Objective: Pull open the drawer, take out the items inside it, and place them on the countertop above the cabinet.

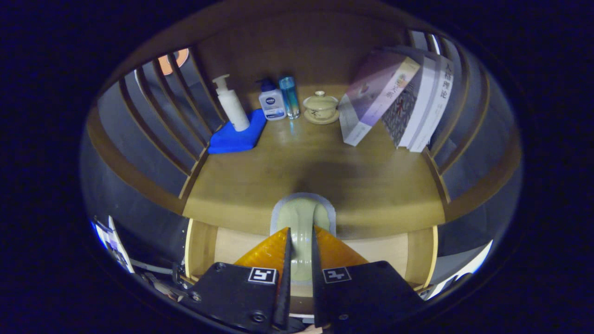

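Gripper view: gripper (300, 241) pinched a pale green item (301, 218) between both fingers, held above the open drawer (232, 246) at 6 o'clock. Countertop (315, 176) lay just ahead at 12, bottles (274, 99) and books (399, 102) at its back. Likely step: carrying 1 item up; next move calls for setting it on bare wood.

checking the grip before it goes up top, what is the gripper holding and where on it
The gripper is shut on a pale green cup, both fingers pinching its near side, above the open drawer.
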### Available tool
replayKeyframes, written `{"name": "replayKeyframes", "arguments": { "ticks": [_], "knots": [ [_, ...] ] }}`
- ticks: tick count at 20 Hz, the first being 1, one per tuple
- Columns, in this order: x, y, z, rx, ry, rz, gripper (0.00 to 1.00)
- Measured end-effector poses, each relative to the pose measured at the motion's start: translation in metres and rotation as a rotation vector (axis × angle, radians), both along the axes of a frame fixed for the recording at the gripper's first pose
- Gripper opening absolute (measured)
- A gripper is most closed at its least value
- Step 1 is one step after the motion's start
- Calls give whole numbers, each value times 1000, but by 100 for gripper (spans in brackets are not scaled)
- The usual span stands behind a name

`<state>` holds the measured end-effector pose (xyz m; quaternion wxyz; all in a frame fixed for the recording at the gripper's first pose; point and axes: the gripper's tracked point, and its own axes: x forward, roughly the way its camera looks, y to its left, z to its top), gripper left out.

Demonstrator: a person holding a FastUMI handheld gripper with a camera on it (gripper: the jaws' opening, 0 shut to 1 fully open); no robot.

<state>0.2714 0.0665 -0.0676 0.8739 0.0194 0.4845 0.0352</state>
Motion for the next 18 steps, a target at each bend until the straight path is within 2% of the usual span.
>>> {"name": "replayKeyframes", "arguments": {
  "ticks": [10, 14, 18],
  "knots": [
    [70, -8, -23, -16, 11, -70, 23],
    [78, -7, -33, 55, 0, -75, 23],
    [77, -8, -33, 27, -75, -31, 51]
  ]
}}
